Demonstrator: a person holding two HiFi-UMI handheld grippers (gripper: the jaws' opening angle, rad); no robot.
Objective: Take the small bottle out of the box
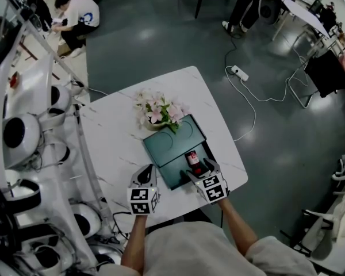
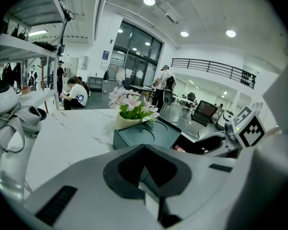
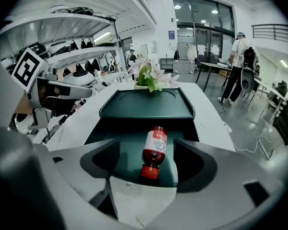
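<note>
Two handheld grippers are held out over a white marbled desk (image 1: 118, 137).

We see the right gripper (image 3: 147, 153) with its jaws spread wide. One jaw sits on each side of the small bottle (image 3: 154, 150). A clear gap shows on both sides, so neither jaw touches it.

The small bottle lies on its side, directly between those jaws, on the floor of the open part of the dark green box (image 1: 168, 177). Its red cap points back toward the gripper. Its white label faces up, and the contents look dark red.

Just ahead of the jaw tips, a flat green cover (image 3: 146, 104) with a round impression lies over the far half of the box. Further ahead of the jaws, a pot of pale pink flowers (image 3: 152, 78) stands just beside the box's far edge.

We see the left gripper (image 2: 145, 152) with its jaws pressed together and nothing between them. It hangs over bare desk just beside the box's near left corner. From these closed jaws, the box lies ahead and to the right, and the flowers stand straight ahead beyond it. Further right of these jaws is the right gripper's marker cube.

Well to the left of the left jaws, white rounded machine parts (image 1: 17, 132) rest on shelving.
</note>
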